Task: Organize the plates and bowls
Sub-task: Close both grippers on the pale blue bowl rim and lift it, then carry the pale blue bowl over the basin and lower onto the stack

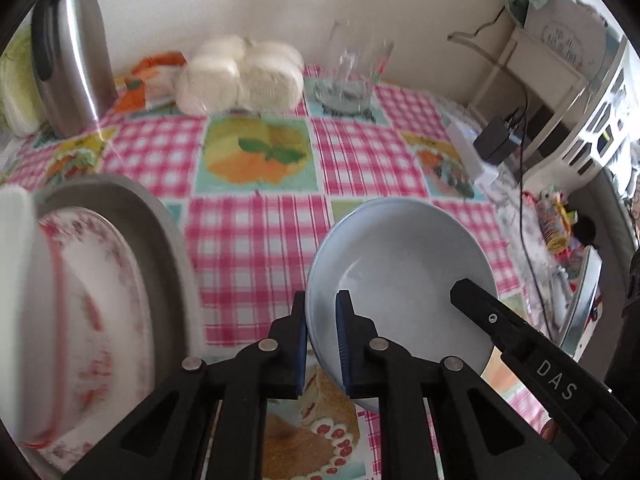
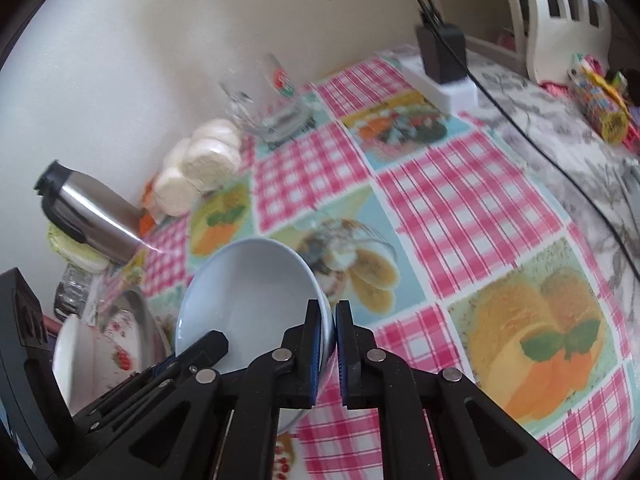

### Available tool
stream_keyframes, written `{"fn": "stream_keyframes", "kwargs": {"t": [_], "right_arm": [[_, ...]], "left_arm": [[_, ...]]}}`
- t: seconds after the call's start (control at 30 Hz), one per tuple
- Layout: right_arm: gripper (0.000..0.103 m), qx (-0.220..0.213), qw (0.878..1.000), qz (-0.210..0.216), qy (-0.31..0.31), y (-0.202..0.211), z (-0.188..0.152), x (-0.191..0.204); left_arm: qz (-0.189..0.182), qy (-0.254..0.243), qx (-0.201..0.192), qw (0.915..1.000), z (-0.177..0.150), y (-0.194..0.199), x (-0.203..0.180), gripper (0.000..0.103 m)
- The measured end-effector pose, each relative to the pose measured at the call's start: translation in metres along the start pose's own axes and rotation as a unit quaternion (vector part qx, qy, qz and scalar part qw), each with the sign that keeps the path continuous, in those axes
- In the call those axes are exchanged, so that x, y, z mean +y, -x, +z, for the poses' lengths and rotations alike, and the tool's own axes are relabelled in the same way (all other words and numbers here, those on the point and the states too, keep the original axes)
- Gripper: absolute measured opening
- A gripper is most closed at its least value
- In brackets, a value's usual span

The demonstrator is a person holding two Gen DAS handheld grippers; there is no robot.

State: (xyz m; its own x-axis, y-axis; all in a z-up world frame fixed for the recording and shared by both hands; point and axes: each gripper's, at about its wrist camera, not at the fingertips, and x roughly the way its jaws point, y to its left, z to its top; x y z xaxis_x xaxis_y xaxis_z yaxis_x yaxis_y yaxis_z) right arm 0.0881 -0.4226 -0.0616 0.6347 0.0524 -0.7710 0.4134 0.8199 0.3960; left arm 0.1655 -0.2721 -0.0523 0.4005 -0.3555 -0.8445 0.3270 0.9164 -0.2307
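Note:
A pale blue bowl (image 1: 400, 264) is held tilted above the chequered tablecloth. My left gripper (image 1: 322, 312) is shut on its left rim, one finger inside and one outside. My right gripper (image 2: 327, 320) is shut on the opposite rim of the same bowl (image 2: 248, 296); its black finger shows inside the bowl in the left wrist view. At the left, a floral plate (image 1: 96, 288) lies in a grey metal tray (image 1: 160, 232), with a white bowl (image 1: 16, 240) at the near edge. The white bowl (image 2: 76, 356) and plate also show in the right wrist view.
A steel thermos jug (image 1: 72, 48), a bag of white round cakes (image 1: 240, 76) and clear glasses on a tray (image 1: 352, 76) stand along the back wall. A white power strip with a black adapter (image 1: 492, 144) and cable lies at the right. A white chair (image 2: 560, 12) stands beyond the table.

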Motion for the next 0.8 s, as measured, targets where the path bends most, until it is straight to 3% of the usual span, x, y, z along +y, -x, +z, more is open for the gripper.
{"fn": "stream_keyframes", "kwargs": {"t": [0.17, 0.3, 0.57, 0.8], "right_arm": [[0.009, -0.054, 0.997, 0.036, 0.042, 0.044, 0.007, 0.055], [0.009, -0.060, 0.993, 0.077, 0.067, 0.057, 0.000, 0.104], [0.009, -0.031, 0.985, 0.113, 0.129, 0.040, -0.034, 0.185], [0.010, -0.004, 0.984, 0.094, 0.154, 0.024, -0.053, 0.212]], "left_arm": [[0.009, 0.015, -0.065, 0.9977, 0.010, 0.071, 0.024, 0.014], [0.024, 0.042, -0.091, 0.9947, 0.008, 0.112, 0.066, 0.014], [0.052, 0.107, -0.101, 0.9877, -0.004, 0.145, 0.149, 0.014], [0.037, 0.138, -0.076, 0.9868, -0.017, 0.138, 0.181, 0.014]]}}
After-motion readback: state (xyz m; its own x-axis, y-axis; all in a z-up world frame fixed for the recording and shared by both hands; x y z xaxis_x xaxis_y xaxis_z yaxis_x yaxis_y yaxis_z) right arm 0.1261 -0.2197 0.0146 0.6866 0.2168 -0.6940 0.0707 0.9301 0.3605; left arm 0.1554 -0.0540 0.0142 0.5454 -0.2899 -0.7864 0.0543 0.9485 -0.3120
